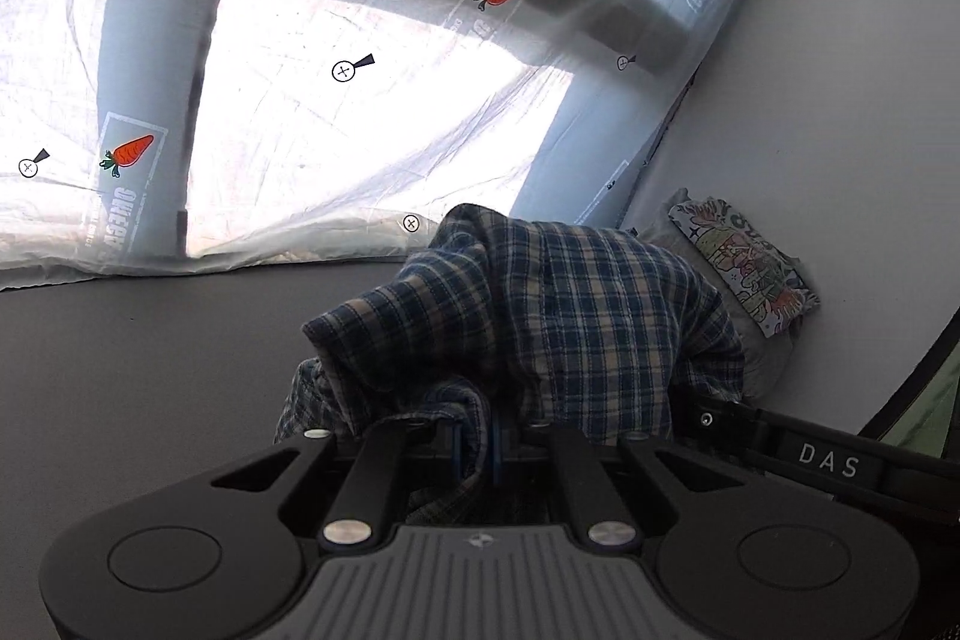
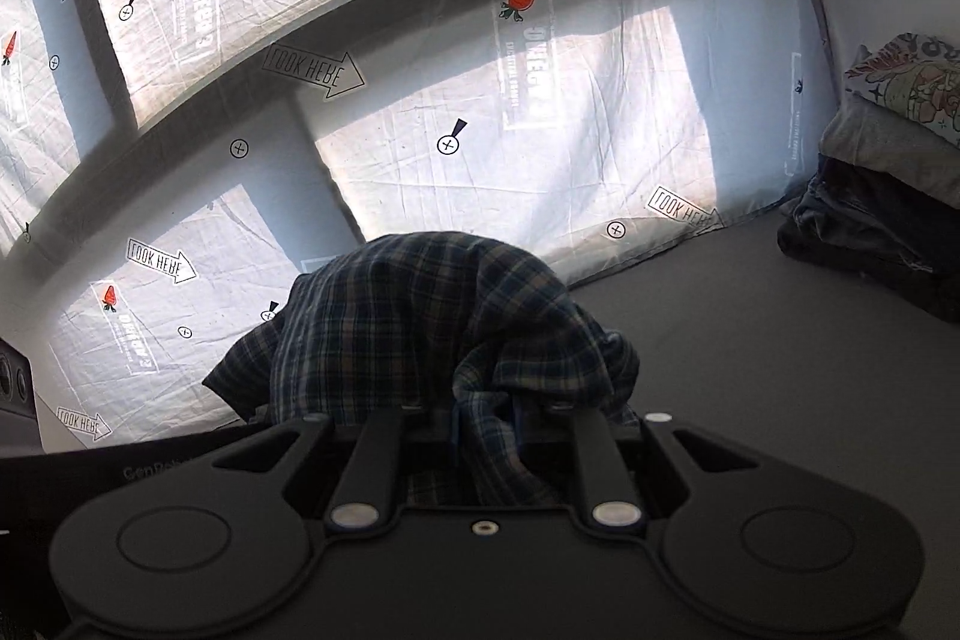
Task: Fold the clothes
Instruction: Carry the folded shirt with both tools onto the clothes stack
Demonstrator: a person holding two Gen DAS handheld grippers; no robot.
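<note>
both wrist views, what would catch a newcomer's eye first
The blue and beige plaid cotton shirt bunches up at centre, pinched by both the left gripper and the right gripper. Behind it hangs a sunlit white sheet printed with orange carrots; folded clothes are stacked at right.

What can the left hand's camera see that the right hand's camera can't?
Only the left wrist view shows the other gripper's black arm marked DAS beside the shirt.

Only the right wrist view shows the dark folded clothes at the bottom of the pile, and a dark box with round holes at the left edge.

Both show the blue plaid shirt pinched in that view's own fingers, the cartoon-print cloth on top of the pile, the grey table, and the carrot-print sheet behind.
</note>
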